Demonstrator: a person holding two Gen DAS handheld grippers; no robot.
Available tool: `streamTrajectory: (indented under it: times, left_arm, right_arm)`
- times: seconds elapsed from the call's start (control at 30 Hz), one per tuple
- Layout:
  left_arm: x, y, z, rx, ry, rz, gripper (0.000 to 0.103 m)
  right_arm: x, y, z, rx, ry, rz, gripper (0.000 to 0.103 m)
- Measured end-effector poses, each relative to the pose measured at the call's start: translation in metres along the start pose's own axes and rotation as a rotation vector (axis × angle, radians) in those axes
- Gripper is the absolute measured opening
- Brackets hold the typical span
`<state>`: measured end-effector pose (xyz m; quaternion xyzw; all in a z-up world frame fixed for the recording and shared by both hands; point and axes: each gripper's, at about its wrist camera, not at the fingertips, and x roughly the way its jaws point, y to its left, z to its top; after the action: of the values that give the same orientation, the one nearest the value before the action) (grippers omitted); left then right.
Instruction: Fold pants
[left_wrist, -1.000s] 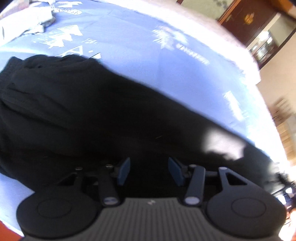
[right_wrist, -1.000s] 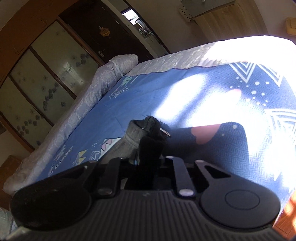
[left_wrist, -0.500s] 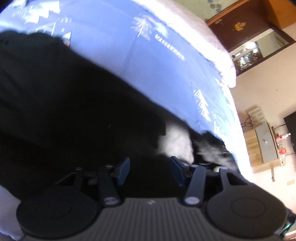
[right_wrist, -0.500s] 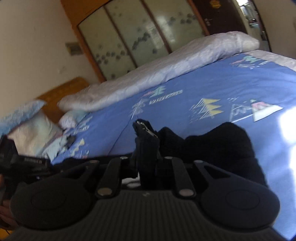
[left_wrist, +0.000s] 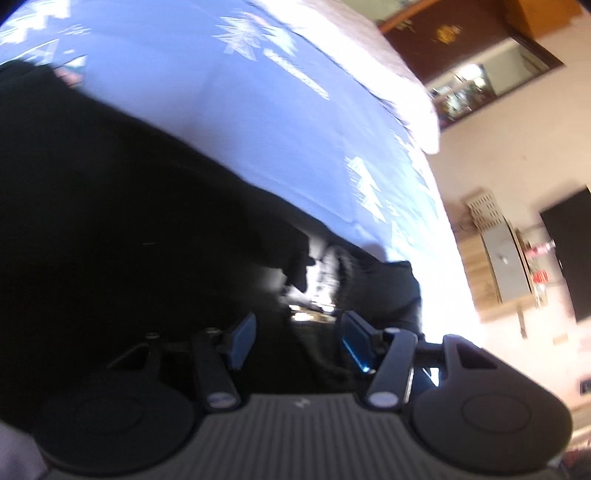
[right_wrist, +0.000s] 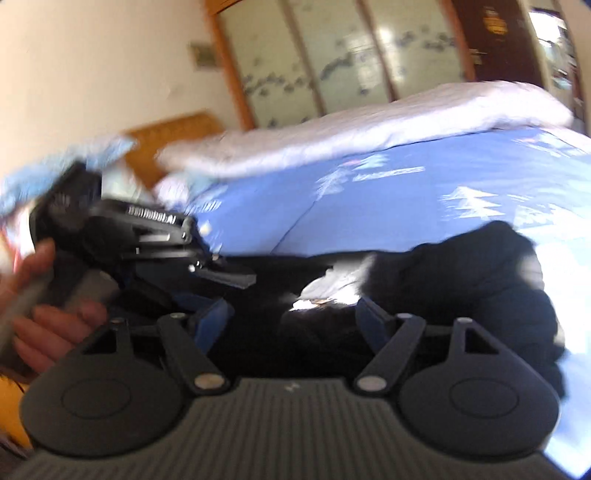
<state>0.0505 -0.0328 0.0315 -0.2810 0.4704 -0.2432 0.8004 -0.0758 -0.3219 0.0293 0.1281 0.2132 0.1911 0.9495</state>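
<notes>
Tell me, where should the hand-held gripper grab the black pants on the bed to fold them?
Probably the bunched end of the black pants, near the sunlit patch. The cloth humps up off the blue bedspread there, giving the pads a ridge to pinch. Come in low from the near side, over the flat cloth. The right hand-held gripper already faces it, jaws opening with nothing pinched.

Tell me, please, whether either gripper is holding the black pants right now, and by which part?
Neither holds them. The right gripper is opening, nothing pinched between its pads. The left gripper is also opening above the black pants, its pads not pressing the cloth.
</notes>
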Motion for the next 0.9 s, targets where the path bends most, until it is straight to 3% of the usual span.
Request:
streamTrajectory:
  times: [0.1,0.17,0.27,0.43,0.67,0.9]
  left_arm:
    - [0.017,-0.013,-0.004,0.049,0.037,0.012,0.053]
    - [0.031,-0.015,-0.007,0.096,0.065,0.096,0.053]
    - [0.042,-0.022,-0.017,0.268,0.042,0.168,0.048]
    - [0.048,-0.046,-0.037,0.449,0.007,0.296,0.049]
    - [0.015,-0.053,-0.054,0.419,-0.051,0.394,0.061]
    - [-0.038,-0.008,-0.063,0.345,-0.129,0.511,0.061]
  right_arm:
    - [0.002,-0.018,-0.003,0.089,0.016,-0.066,0.050]
    - [0.015,-0.031,-0.006,0.161,0.070,-0.093,0.024]
    - [0.035,-0.039,-0.019,0.212,0.149,-0.134,0.020]
    - [0.037,-0.039,-0.021,0.258,0.119,-0.146,0.019]
    - [0.026,-0.017,-0.019,0.257,0.125,-0.193,0.025]
    - [0.028,0.019,-0.024,0.209,0.141,-0.175,0.026]
